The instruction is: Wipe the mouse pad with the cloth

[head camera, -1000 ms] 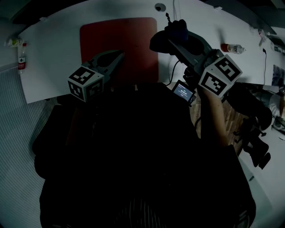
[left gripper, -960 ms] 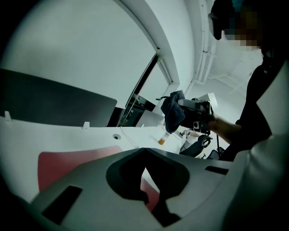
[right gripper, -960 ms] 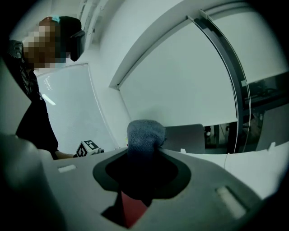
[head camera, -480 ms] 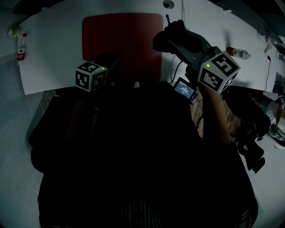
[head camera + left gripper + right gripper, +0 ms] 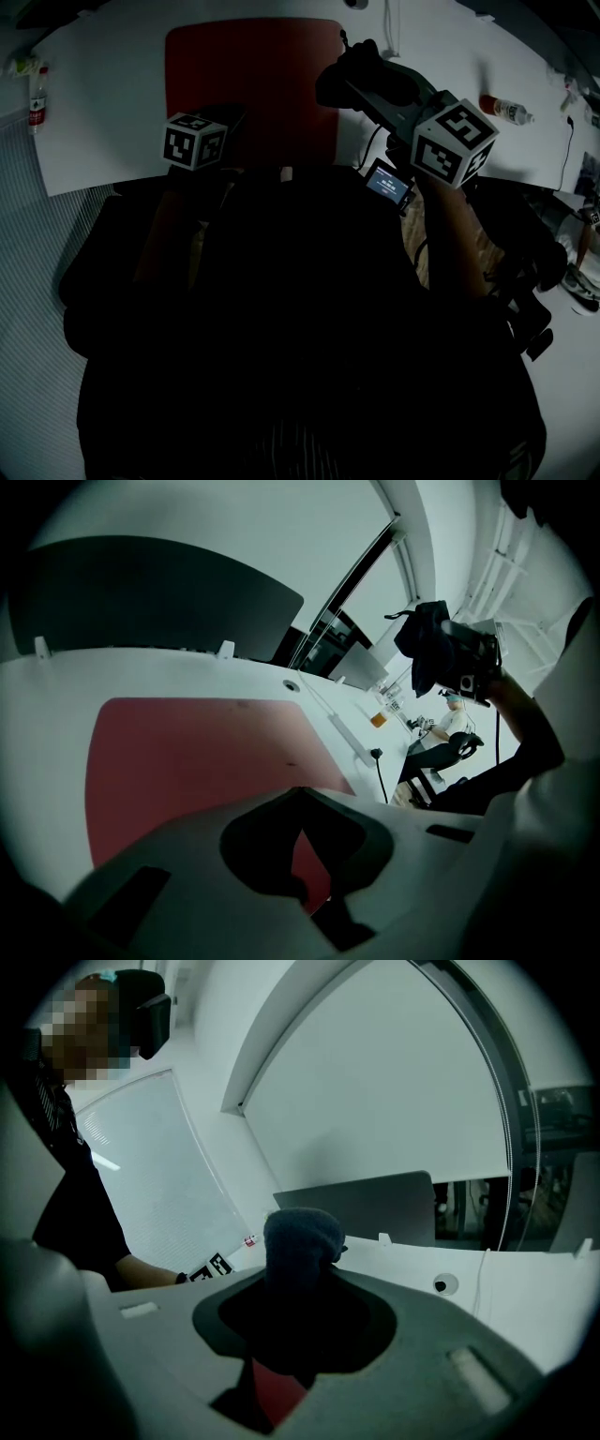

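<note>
One red mouse pad [image 5: 251, 84], white table [image 5: 103, 112], dark cloth [image 5: 300, 1237], probably an office

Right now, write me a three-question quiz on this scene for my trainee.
1. True or false: the left claw holds the cloth.
2. The mouse pad is: A red, B blue, C green?
3. Does the cloth touch the mouse pad?

Key:
1. False. The left claw is shut on nothing, and the right claw grips the cloth.
2. A.
3. No, it is held up in the air.
</note>
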### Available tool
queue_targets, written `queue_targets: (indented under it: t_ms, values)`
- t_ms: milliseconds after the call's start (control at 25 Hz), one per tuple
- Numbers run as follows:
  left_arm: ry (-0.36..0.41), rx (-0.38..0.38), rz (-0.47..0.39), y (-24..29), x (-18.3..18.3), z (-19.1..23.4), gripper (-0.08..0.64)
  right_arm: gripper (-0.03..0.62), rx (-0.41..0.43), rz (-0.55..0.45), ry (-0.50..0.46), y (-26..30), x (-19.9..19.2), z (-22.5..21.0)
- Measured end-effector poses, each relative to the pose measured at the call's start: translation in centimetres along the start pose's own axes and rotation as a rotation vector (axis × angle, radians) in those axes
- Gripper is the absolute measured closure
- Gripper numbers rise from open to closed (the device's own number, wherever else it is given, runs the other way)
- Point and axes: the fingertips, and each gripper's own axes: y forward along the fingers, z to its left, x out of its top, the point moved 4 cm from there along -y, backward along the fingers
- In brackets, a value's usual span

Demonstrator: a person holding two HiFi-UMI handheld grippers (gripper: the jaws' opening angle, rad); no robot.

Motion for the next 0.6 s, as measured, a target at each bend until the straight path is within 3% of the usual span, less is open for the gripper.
queue_targets:
  t_ms: [440,600]
  values:
    - [-0.034,0.043,0.123,3.9,-3.3,2.7,0.56,0.477,0.041,0.074,0.016,2.6,-1.5,-1.9]
    - [-0.01,0.078,0.209,4.8,-4.5,3.7,0.56,0.477,0.048,0.095,0.018,3.5,-2.2,-2.4]
